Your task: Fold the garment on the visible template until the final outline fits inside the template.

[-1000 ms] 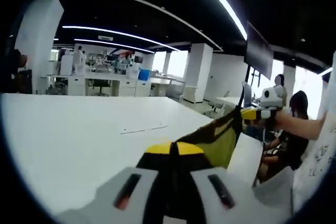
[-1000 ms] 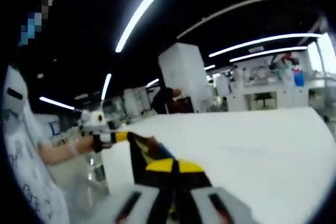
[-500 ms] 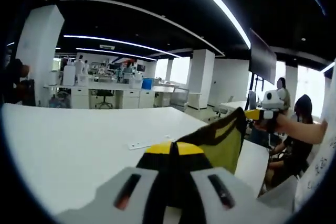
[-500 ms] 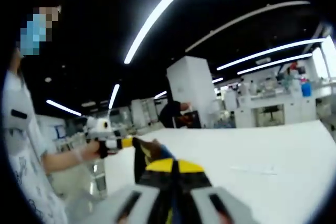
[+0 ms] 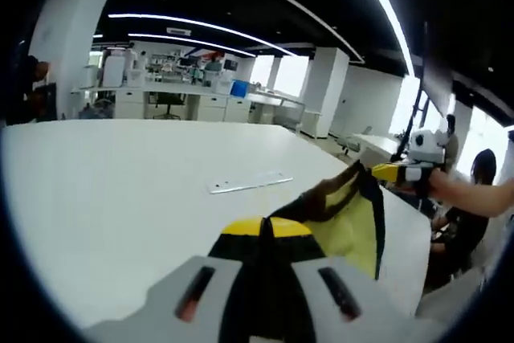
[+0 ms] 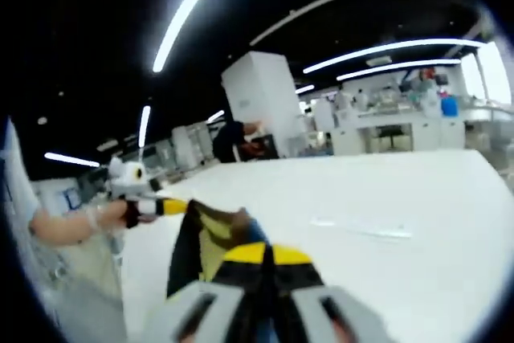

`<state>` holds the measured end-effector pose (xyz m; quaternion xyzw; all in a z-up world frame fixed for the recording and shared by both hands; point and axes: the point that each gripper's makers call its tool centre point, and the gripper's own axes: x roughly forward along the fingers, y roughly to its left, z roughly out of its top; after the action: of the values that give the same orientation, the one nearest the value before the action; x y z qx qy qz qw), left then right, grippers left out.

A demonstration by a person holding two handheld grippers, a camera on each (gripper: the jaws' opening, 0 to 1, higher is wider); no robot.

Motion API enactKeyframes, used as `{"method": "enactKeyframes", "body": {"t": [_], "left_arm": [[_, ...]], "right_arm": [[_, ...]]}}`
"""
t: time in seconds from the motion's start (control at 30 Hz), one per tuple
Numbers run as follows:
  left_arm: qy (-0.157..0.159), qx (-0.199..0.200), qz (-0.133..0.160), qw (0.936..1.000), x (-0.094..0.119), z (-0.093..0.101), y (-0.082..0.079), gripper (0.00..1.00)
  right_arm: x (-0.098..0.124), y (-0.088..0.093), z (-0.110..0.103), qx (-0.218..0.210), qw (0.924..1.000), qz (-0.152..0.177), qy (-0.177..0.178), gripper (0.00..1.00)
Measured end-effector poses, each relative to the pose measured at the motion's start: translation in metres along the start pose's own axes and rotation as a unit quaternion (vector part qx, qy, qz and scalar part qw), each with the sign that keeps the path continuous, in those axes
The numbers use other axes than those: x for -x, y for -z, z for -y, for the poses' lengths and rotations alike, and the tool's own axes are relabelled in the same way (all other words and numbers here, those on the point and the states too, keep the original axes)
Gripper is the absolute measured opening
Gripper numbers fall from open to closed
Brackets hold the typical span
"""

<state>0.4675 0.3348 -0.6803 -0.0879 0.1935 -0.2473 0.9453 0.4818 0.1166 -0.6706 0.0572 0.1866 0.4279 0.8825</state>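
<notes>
Holding garment (image 5: 341,218) aloft, stretched between both grippers above white table (image 5: 120,190); yellow and black cloth, hanging slack in the middle, not lying flat on anything. Left gripper (image 5: 265,234) pinching one end of the cloth, jaws pressed together on it at the yellow tips; same gripper appearing in the right gripper view at far left (image 6: 157,207), clamped on the far corner with a hand (image 6: 80,222) behind it. Right gripper (image 6: 261,261) likewise nipping the near end of the garment (image 6: 209,234), jaws closed on fabric; appearing again in the left gripper view (image 5: 393,173), gripping the opposite corner. Seeing a thin pale strip (image 5: 249,183) lying on the table beyond the cloth, well apart from it; possibly part of the template marking, but too small to confirm. Judging progress as early: no fold visible, no outline laid within a template, garment off the surface altogether. Remaining, by this judgement: lowering cloth onto the template, spreading it, making every fold, checking fit.
</notes>
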Motion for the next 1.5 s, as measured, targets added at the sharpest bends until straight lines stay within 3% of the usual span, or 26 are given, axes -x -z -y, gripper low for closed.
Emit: {"method": "enactKeyframes", "body": {"t": [0.33,0.6,0.77,1.0,1.13,1.33,1.43,1.5], "left_arm": [[-0.033,0.036,-0.059,0.9971,-0.070,-0.053,0.058,0.00],[-0.045,0.051,-0.102,0.9925,-0.096,-0.067,0.101,0.00],[-0.051,0.054,-0.102,0.9920,-0.104,-0.074,0.106,0.00],[-0.070,0.067,-0.097,0.9905,-0.114,-0.089,0.109,0.00],[-0.076,0.049,-0.108,0.9901,-0.111,-0.090,0.107,0.00],[-0.079,0.036,-0.109,0.9902,-0.113,-0.093,0.108,0.00],[-0.083,-0.003,-0.111,0.9903,-0.113,-0.097,0.106,0.03],[-0.086,-0.004,-0.113,0.9899,-0.109,-0.093,0.105,0.13]], "right_arm": [[-0.059,0.061,0.060,-0.033,0.9969,-0.063,0.035,0.00],[-0.086,0.105,0.092,-0.067,0.9899,-0.104,0.068,0.00],[-0.097,0.115,0.100,-0.067,0.9882,-0.113,0.079,0.00],[-0.103,0.116,0.106,-0.054,0.9886,-0.110,0.087,0.00],[-0.106,0.114,0.104,-0.025,0.9899,-0.115,0.079,0.00],[-0.107,0.122,0.106,-0.019,0.9874,-0.133,0.084,0.00],[-0.104,0.122,0.109,-0.021,0.9862,-0.137,0.091,0.00],[-0.100,0.120,0.107,-0.021,0.9860,-0.137,0.092,0.13]]}}
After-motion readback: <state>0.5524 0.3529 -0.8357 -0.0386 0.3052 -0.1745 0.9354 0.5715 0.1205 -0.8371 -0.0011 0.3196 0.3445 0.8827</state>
